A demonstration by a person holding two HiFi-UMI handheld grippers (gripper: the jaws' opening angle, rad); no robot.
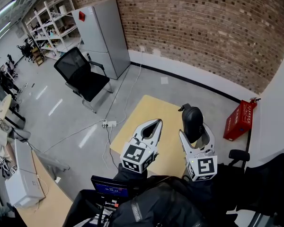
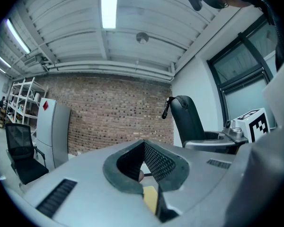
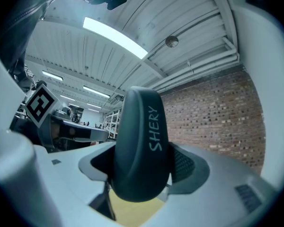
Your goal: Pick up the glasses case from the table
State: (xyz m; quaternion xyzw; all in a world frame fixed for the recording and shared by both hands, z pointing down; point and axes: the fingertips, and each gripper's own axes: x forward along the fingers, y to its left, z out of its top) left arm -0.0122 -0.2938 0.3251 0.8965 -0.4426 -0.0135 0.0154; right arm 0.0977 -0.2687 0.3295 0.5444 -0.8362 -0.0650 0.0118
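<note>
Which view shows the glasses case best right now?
The right gripper view: the glasses case sits centre frame, clamped between the jaws, lettering readable. The head view shows it small, upright above the table; the left gripper view shows only its side, off right.

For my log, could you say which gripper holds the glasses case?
The right gripper: the black glasses case is clamped between its jaws, while the left gripper holds nothing.
</note>
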